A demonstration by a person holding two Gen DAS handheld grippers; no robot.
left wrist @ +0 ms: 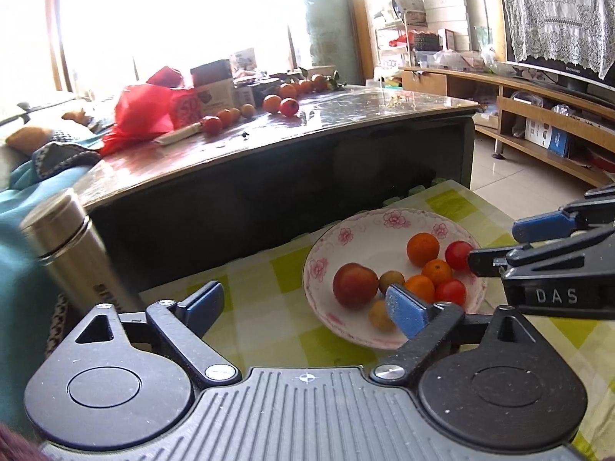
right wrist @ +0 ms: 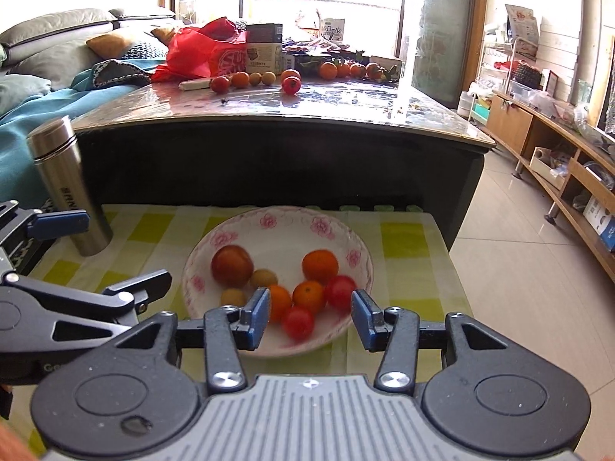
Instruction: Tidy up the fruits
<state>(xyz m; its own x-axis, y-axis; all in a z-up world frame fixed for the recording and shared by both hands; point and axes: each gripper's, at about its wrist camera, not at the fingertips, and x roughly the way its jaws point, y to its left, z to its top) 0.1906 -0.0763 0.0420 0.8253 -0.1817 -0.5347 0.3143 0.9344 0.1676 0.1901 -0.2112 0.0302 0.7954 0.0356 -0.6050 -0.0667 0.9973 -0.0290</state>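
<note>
Currently: task partly done.
My fingers (right wrist: 310,317) (left wrist: 307,303) spread, empty; plate (right wrist: 230,236) holds eight fruits, more fruits (right wrist: 253,78) remain on far tabletop (right wrist: 346,103).

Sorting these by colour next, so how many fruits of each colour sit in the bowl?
In the bowl:
Large red-brown fruit: 1
Orange fruits: 3
Small red fruits: 2
Small tan fruits: 2
Total: 8

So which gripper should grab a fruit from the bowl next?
Right gripper: open and centred over the bowl, with the fruit between its fingers. The left gripper is open too, but sits off to the bowl's side.
</note>
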